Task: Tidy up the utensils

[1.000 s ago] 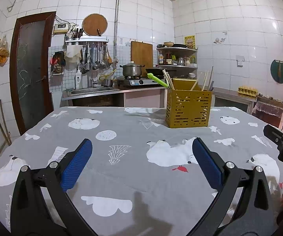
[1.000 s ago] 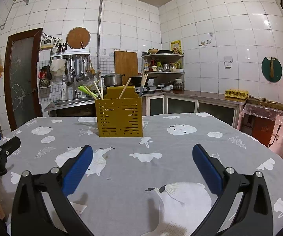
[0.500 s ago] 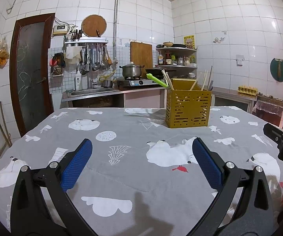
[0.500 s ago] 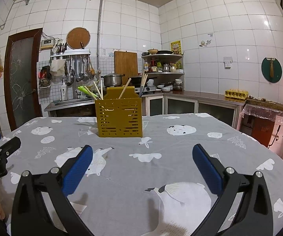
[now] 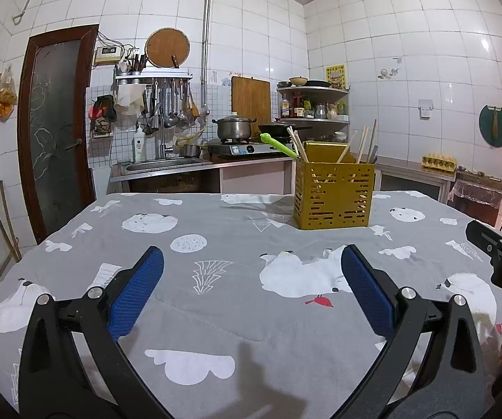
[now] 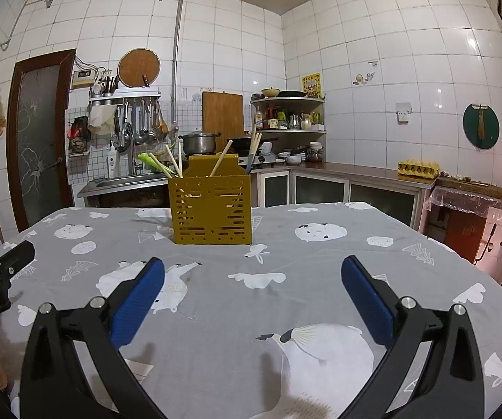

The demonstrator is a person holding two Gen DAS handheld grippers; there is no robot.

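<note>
Left gripper: my fingers are spread wide with nothing between them, low over the tablecloth.
Right gripper: likewise spread and empty, beside my left one.
Utensil holder: yellow slotted box standing upright mid-table, well ahead of both grippers; right of centre from my left wrist, slightly left of centre from my right.
Contents: chopsticks and a green-handled utensil lean out of the top. How they are divided inside I cannot tell from here.
Loose utensils: none visible on the cloth.
Step in hand: I judge it a reach toward the holder.
Doing it well: come in above the rim, pinch one handle near its top, and lift straight so the box does not tip.
</note>
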